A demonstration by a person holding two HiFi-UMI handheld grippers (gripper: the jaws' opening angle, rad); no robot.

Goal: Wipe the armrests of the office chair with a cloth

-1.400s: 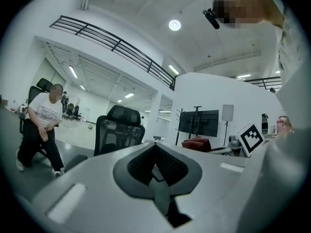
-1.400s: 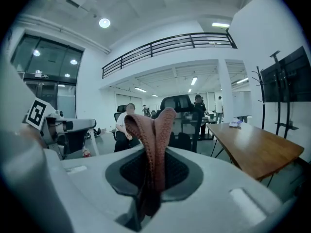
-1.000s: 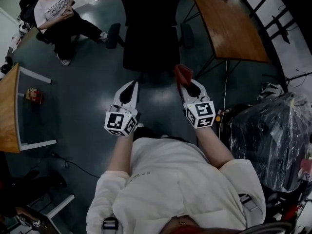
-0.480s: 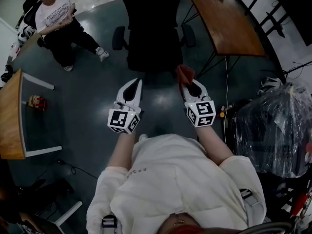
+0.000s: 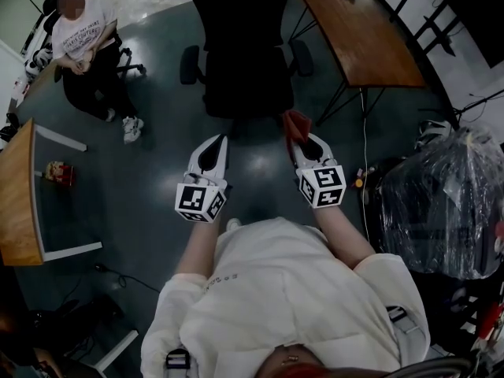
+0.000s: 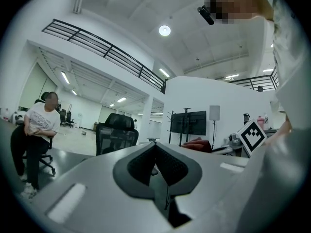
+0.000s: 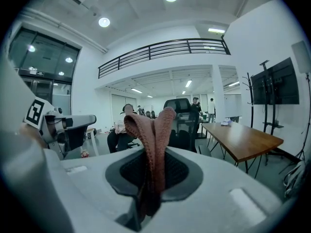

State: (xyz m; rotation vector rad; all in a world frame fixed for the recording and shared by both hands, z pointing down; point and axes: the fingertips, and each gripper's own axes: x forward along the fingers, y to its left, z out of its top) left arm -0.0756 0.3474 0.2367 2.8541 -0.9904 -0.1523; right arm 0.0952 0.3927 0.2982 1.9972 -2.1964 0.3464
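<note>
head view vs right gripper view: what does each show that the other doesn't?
Head view only: both armrests of the office chair seen from above, and a plastic-wrapped bundle at the right. Right gripper view only: the right gripper shut on a fold of the cloth, a balcony railing, a screen on a stand. Both: office chair, cloth, wooden table, seated person.

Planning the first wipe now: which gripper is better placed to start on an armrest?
Right. The right gripper is shut on the cloth and faces the office chair; the left gripper is shut on nothing.
</note>
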